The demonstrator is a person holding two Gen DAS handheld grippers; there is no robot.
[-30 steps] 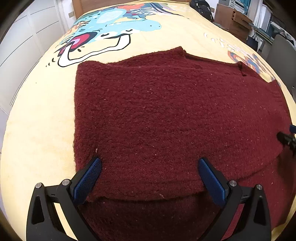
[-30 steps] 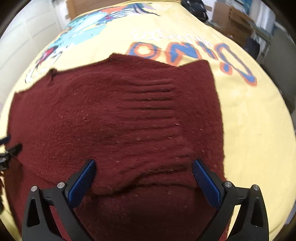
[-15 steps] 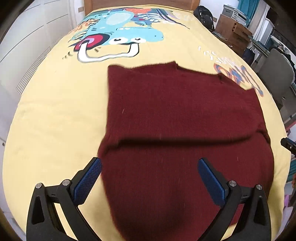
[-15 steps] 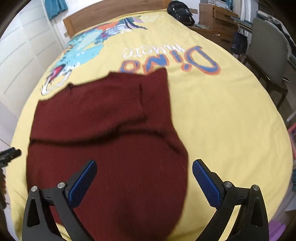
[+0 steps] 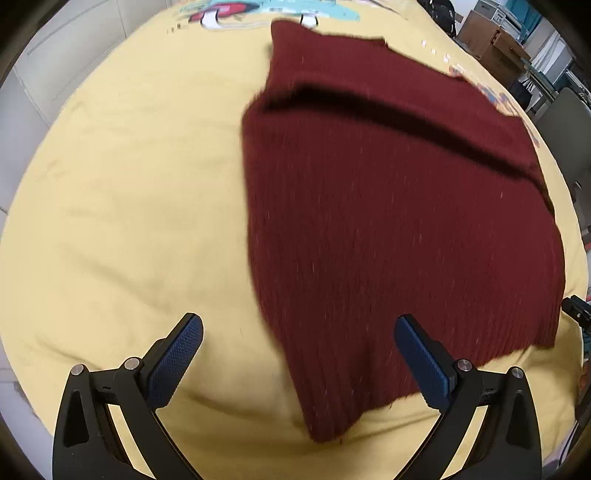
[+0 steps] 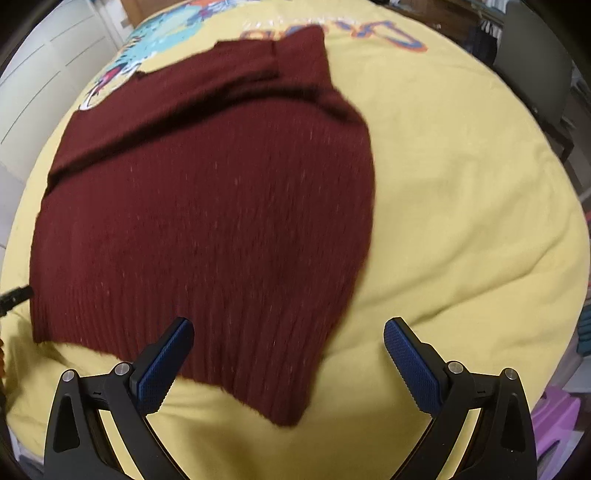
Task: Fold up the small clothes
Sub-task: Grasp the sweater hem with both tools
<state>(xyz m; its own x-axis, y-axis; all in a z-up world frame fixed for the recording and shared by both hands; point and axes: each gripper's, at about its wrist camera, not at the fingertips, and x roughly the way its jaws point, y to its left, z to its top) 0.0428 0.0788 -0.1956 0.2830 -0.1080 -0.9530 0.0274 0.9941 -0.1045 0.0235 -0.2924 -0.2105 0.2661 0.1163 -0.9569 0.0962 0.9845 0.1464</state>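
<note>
A dark red knit garment (image 5: 399, 206) lies flat on the yellow bed cover (image 5: 129, 206), with a folded layer across its far part and its ribbed hem nearest me. It also shows in the right wrist view (image 6: 207, 206). My left gripper (image 5: 299, 345) is open and empty, above the hem's near left corner. My right gripper (image 6: 288, 341) is open and empty, above the hem's near right corner. The tip of the other gripper shows at each view's edge, at the right in the left wrist view (image 5: 576, 308) and at the left in the right wrist view (image 6: 14, 297).
The bed cover (image 6: 461, 206) carries a cartoon print (image 5: 266, 11) and orange-blue lettering (image 6: 391, 33) at the far end. A chair (image 6: 532, 62) and a cardboard box (image 5: 491, 40) stand right of the bed. White cupboard doors (image 6: 44, 70) are on the left.
Both grippers have pulled back and up from the garment, from close over the folded layer to the near hem. The garment lies still. Both stay open.
</note>
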